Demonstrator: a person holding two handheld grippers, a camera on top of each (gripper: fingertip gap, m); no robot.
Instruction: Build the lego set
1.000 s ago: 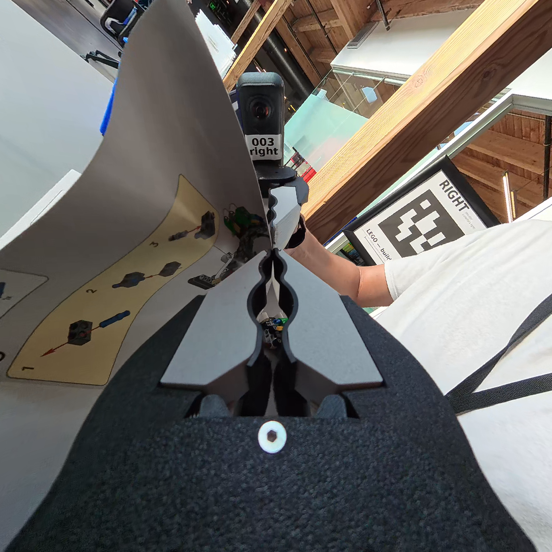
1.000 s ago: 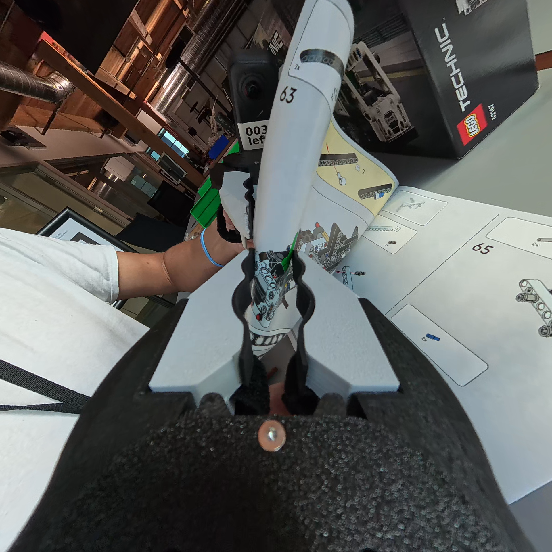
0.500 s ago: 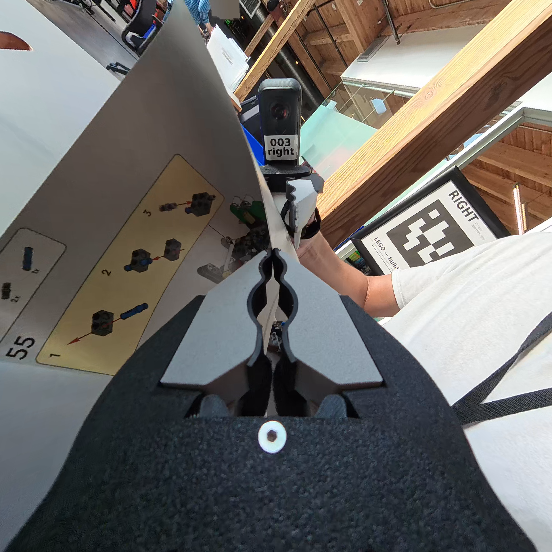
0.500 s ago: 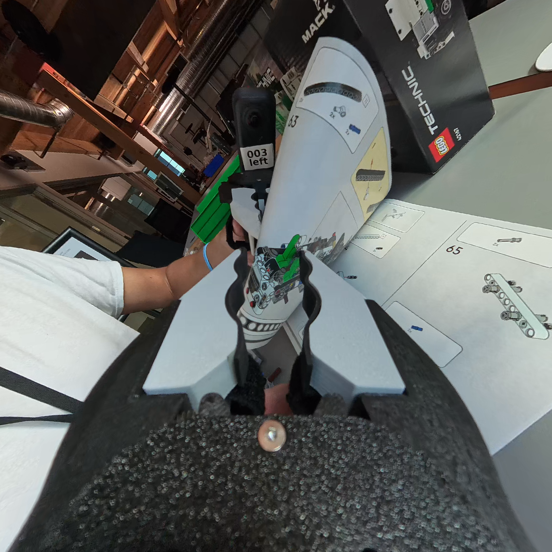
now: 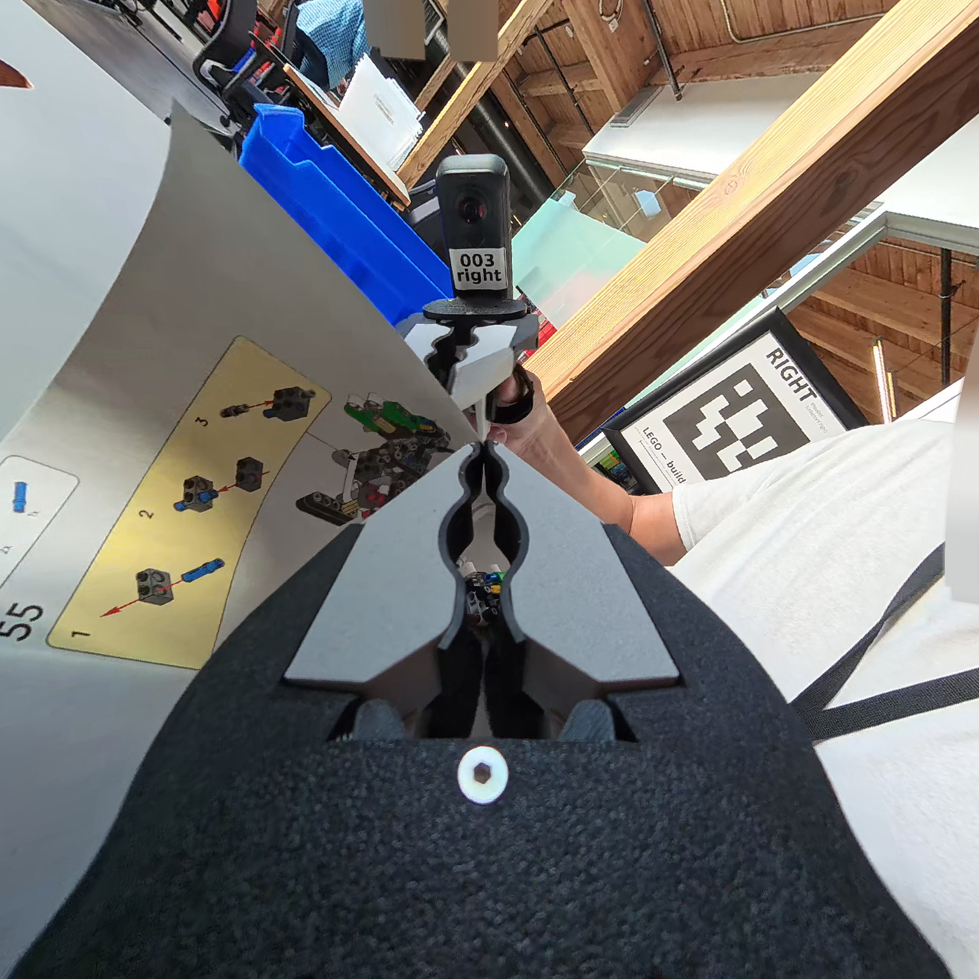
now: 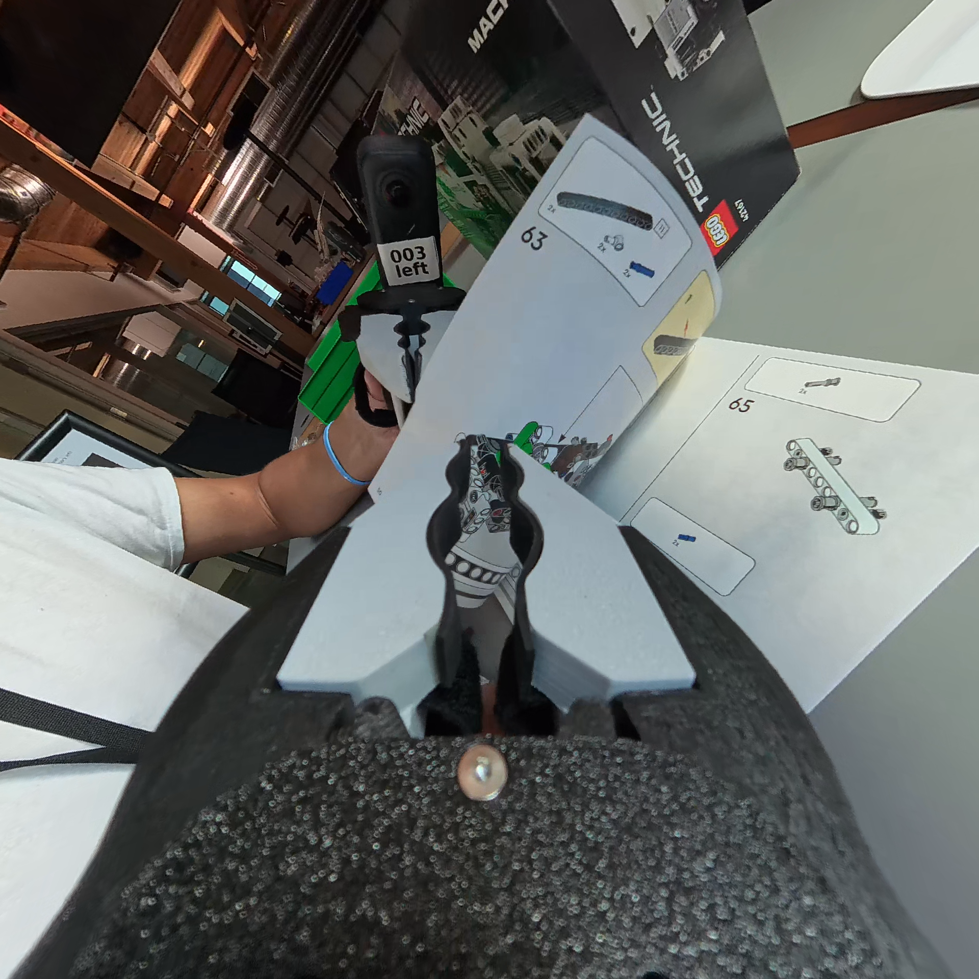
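The left tongs are closed, their tips pinching the edge of a lifted page of an instruction booklet; the sheet curves up and away to the left, showing a yellow panel of 3 small assembly steps and a drawing of a green and black model. The right tongs stand slightly parted with the same raised page passing between them; whether their pads press on the paper I cannot tell. Each pair of tongs shows in the other's view, just beyond the page, with a black camera mounted above and a hand behind; the left wrist wears a blue band. To the right of the raised sheet the open booklet lies flat on the grey bench, with drawings of a pale beam with pins. Farther back a dark product box stands on the bench; a blue bin, a green bin, a framed black-and-white marker sign and timber beams lie beyond.
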